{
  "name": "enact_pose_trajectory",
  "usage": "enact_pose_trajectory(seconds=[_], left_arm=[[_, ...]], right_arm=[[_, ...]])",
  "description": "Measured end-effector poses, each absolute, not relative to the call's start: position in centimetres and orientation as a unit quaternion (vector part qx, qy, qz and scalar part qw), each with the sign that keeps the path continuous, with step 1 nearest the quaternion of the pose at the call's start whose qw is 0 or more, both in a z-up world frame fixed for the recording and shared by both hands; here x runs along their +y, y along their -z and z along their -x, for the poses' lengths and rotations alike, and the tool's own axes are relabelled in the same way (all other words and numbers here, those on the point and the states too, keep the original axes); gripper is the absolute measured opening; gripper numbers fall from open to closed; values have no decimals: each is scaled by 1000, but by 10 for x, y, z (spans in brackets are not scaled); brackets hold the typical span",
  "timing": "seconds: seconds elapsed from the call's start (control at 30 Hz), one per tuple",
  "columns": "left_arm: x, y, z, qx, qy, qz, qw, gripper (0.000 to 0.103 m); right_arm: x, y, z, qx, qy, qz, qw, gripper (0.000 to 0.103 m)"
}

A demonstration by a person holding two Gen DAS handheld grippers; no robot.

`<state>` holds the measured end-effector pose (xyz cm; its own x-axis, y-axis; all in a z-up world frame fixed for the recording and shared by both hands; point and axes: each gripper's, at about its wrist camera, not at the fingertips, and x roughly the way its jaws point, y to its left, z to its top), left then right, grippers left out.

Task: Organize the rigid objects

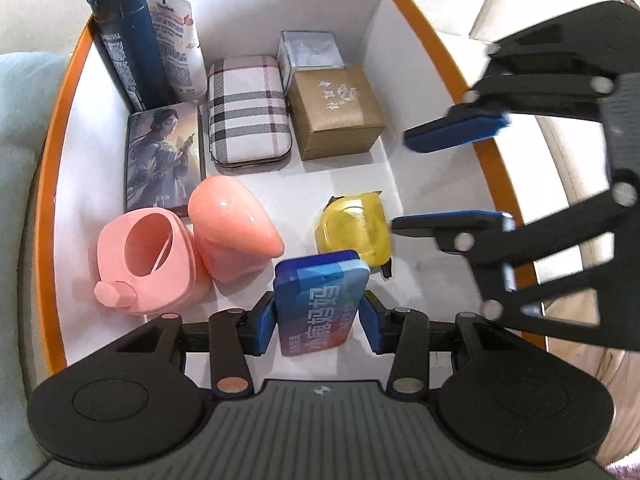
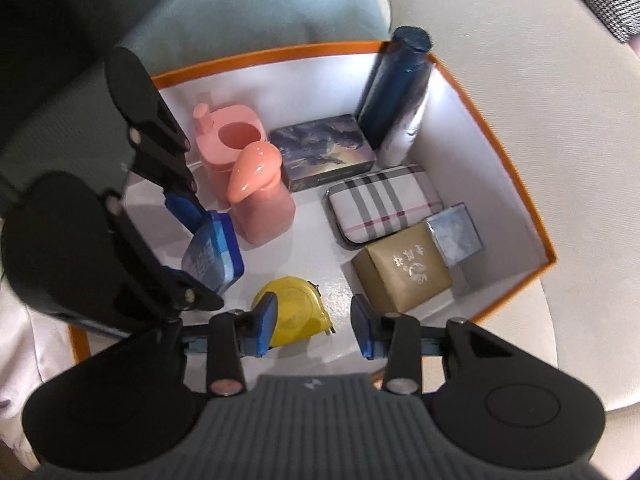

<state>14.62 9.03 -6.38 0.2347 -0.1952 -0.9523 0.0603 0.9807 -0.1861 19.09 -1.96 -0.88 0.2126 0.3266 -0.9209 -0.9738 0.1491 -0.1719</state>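
The left tool is clamped on a blue tin inside an orange-rimmed box. The right tool stands apart, a yellow tape measure beside its left finger.

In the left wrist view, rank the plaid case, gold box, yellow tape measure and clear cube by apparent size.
Largest to smallest:
1. plaid case
2. gold box
3. yellow tape measure, though it sits nearer the camera, so this is unsure
4. clear cube, partly hidden behind the gold box

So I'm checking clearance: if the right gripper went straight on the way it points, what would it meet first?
Probably the yellow tape measure, lying just beyond the open right gripper, toward its left finger; depth is unclear.
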Motion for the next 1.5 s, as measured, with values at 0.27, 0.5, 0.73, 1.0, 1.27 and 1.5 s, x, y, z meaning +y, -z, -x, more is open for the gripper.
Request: enact_pose_trajectory(seconds=[0.27, 0.5, 0.73, 1.0, 1.27, 1.5], left_arm=[[83, 70, -147, 623, 63, 32, 779, 57], [81, 58, -137, 612, 58, 25, 789, 69], [79, 13, -124, 554, 49, 18, 831, 69], [68, -43, -98, 424, 26, 2, 905, 69], [44, -93, -54, 290, -22, -23, 956, 81], [24, -109, -16, 224, -63, -56, 971, 100]], right_arm=[[-31, 4, -192, 382, -480, 408, 676, 42], [-39, -4, -187, 380, -473, 403, 685, 42], [-48, -28, -175, 361, -461, 398, 707, 47], [-79, -65, -161, 354, -400, 326, 780, 51], [-130, -104, -126, 326, -318, 174, 873, 75], [-167, -113, -86, 296, -259, 32, 919, 91]])
